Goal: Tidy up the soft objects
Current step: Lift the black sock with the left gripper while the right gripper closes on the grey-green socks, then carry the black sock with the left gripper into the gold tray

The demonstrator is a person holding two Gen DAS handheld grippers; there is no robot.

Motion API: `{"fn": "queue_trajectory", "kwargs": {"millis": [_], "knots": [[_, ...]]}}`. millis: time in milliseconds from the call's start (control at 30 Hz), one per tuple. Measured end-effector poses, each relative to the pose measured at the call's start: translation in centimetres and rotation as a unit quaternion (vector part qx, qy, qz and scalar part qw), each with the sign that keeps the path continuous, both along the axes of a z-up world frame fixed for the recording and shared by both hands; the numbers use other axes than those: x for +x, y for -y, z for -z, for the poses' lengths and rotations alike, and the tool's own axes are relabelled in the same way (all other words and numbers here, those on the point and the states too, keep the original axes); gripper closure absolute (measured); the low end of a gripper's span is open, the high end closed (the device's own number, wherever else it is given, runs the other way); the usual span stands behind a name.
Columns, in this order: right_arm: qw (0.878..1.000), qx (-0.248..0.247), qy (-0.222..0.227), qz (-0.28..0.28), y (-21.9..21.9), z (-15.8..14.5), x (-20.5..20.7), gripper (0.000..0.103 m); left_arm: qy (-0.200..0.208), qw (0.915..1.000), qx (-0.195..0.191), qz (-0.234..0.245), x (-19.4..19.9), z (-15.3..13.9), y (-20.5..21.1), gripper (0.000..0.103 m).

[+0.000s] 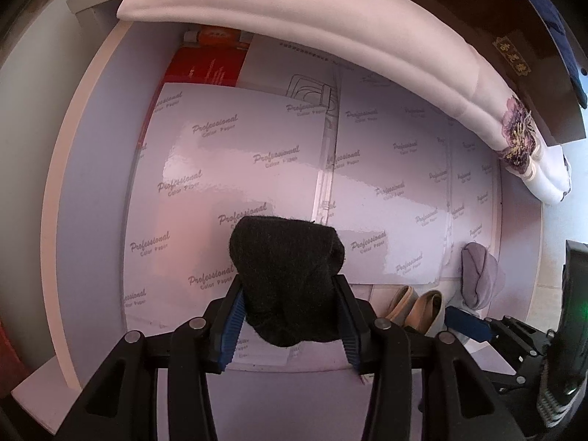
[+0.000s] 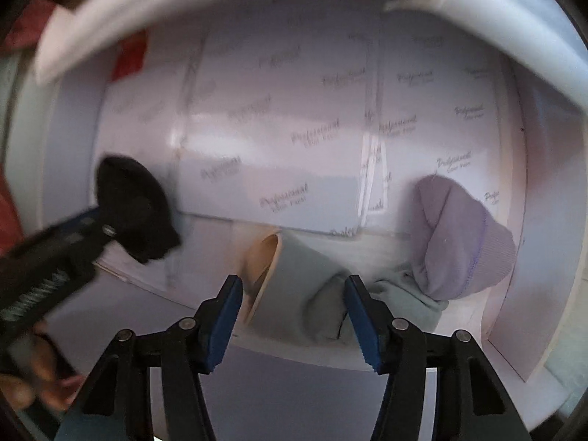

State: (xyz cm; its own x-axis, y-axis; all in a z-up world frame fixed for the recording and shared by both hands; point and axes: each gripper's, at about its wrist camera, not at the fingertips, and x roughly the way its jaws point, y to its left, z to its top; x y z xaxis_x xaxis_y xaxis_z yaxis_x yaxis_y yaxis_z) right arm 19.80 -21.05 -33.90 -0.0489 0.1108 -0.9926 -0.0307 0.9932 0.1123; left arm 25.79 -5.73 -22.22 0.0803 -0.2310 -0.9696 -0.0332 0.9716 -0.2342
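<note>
Left claw (image 1: 290, 316) holds the black sock (image 1: 288, 279); right claw (image 2: 294, 316), half wide, is empty above the grey-green sock (image 2: 323, 294). Lilac sock (image 2: 463, 242) at two o'clock may get caught too.

Your left gripper (image 1: 290, 316) fills the bottom centre of the left wrist view, its black arms rising from the lower edge and its blue-padded jaws pressed against both sides of a black sock (image 1: 288, 279), which bulges up above the fingertips. In the right wrist view that same gripper enters from the lower left of the frame, blurred, with your hand (image 2: 22, 386) visible behind it near the bottom left corner. Your right gripper (image 2: 294, 296) sits at the bottom centre of its own view, pointing downward, its blue pads apart with nothing gripped between them.
</note>
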Motion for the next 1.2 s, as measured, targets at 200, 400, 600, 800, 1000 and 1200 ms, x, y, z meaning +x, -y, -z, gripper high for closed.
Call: {"fn": "queue_trajectory", "kwargs": {"millis": [200,400,600,800,1000,1200], "knots": [[1.0,-0.001,0.006,0.03,1.2,-0.4,0.5,0.087,-0.003,1.0,0.003,0.0,0.1,0.0,-0.1,0.054],[0.989,0.063,0.033,0.128,5.1,-2.1,1.4,0.089,-0.01,0.9999,-0.002,-0.005,0.1,0.3,-0.4,0.054],[0.99,0.062,0.013,0.124,5.6,-1.0,1.7,0.089,-0.01,0.9999,-0.003,-0.002,0.2,0.7,-0.4,0.054],[0.996,0.025,0.007,0.09,3.4,0.2,2.1,0.087,-0.007,1.0,0.003,0.006,0.4,0.7,-0.1,0.054],[0.999,-0.017,0.011,0.039,-0.4,1.0,1.1,0.084,-0.004,0.9999,0.008,0.011,0.2,0.3,0.2,0.054],[0.999,-0.042,0.015,0.008,-4.5,2.1,0.1,0.081,0.015,0.9991,0.015,0.038,-0.1,-0.4,1.2,0.059]]}}
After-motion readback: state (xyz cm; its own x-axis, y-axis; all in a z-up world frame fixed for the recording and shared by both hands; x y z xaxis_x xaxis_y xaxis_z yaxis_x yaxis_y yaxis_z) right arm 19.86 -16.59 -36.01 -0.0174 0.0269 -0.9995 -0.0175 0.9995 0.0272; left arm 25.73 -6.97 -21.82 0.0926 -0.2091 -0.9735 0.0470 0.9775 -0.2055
